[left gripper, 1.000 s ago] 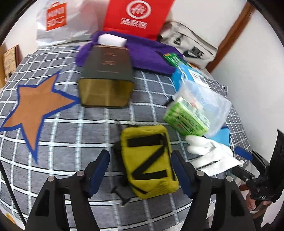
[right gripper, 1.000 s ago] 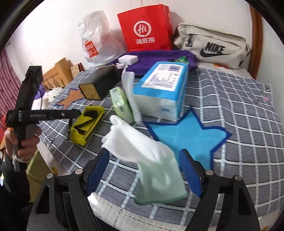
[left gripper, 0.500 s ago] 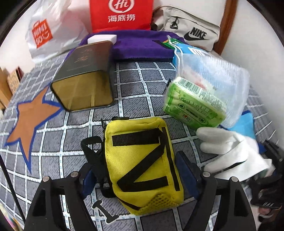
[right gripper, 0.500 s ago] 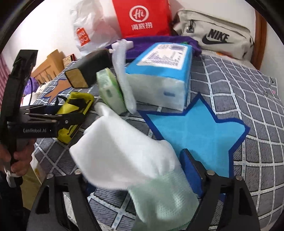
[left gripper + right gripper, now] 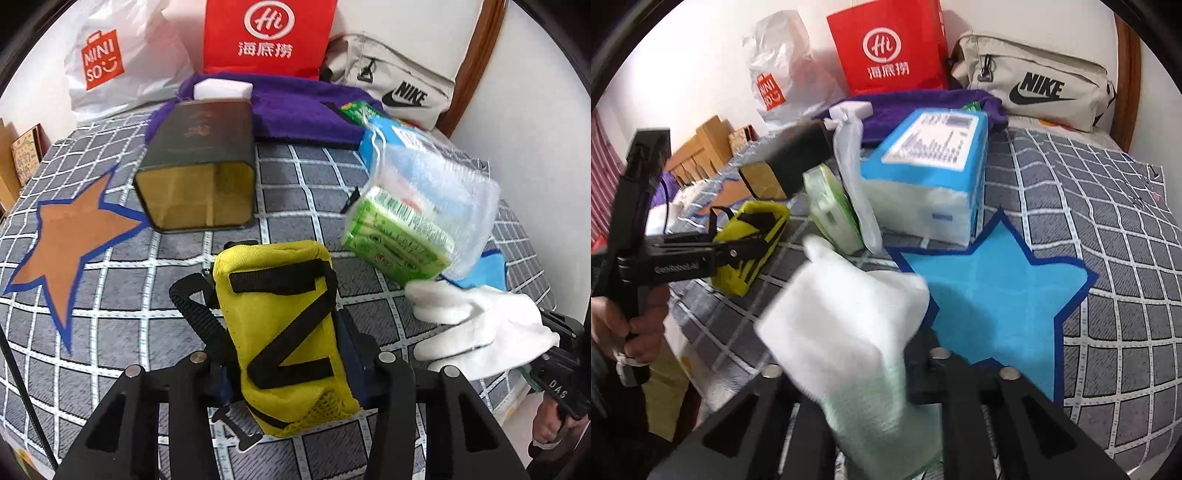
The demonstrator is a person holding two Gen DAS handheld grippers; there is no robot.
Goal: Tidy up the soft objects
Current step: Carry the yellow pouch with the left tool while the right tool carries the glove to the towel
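My left gripper (image 5: 286, 363) is shut on a yellow pouch with black straps (image 5: 284, 325), lifted a little off the grey checked bedspread (image 5: 110, 317); it also shows in the right wrist view (image 5: 750, 240). My right gripper (image 5: 849, 354) is shut on a white glove with a green cuff (image 5: 846, 332), which also shows in the left wrist view (image 5: 476, 328). A green tissue pack in a clear bag (image 5: 399, 236) leans against a blue tissue pack (image 5: 931, 177).
A dark tin box (image 5: 199, 166) lies on its side on the bed. A purple towel (image 5: 295, 114), a red paper bag (image 5: 266, 37), a white Miniso bag (image 5: 110, 62) and a beige Nike bag (image 5: 1034, 81) sit at the back. A blue star patch (image 5: 993, 295) and an orange star patch (image 5: 70, 236) mark the bedspread.
Both grippers went from open to shut: the left closed on the yellow pouch, the right on the white glove. Both objects now sit deeper between the fingers.
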